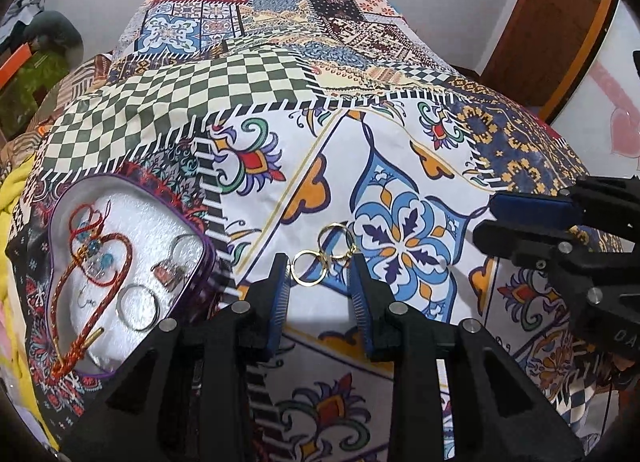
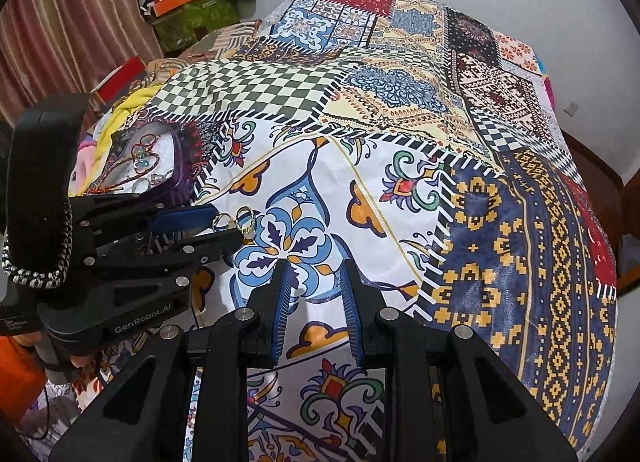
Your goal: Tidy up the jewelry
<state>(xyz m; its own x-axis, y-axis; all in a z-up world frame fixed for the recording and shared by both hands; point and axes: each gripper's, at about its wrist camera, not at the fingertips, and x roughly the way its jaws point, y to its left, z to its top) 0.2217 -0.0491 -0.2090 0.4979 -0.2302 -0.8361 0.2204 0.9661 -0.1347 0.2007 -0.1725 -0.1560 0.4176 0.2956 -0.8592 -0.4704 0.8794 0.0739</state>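
Presently, my left gripper (image 1: 320, 282) stands with jaws parted and empty, low over the patchwork cloth (image 1: 400, 134). Item one: gold rings (image 1: 324, 252), a small cluster of linked hoops, lying on the cloth just ahead of and between my left fingertips; the nearest hoop sits close to the left finger pad (image 1: 282, 290), though whether it touches I cannot tell. Item two: my right gripper (image 2: 314, 282), likewise spread and holding nothing, hovering above a blue flower motif, with the rings ahead and to its left, near but apart. Item three: jewelry box (image 1: 210, 258), purple-rimmed, white-lined, open, resting on the cloth to the left of my left gripper. Contents: red cord necklace (image 1: 116, 258) looped across the lining; silver hoops (image 1: 138, 306) near the front; a small reddish-stoned ring (image 1: 166, 274) beside them.
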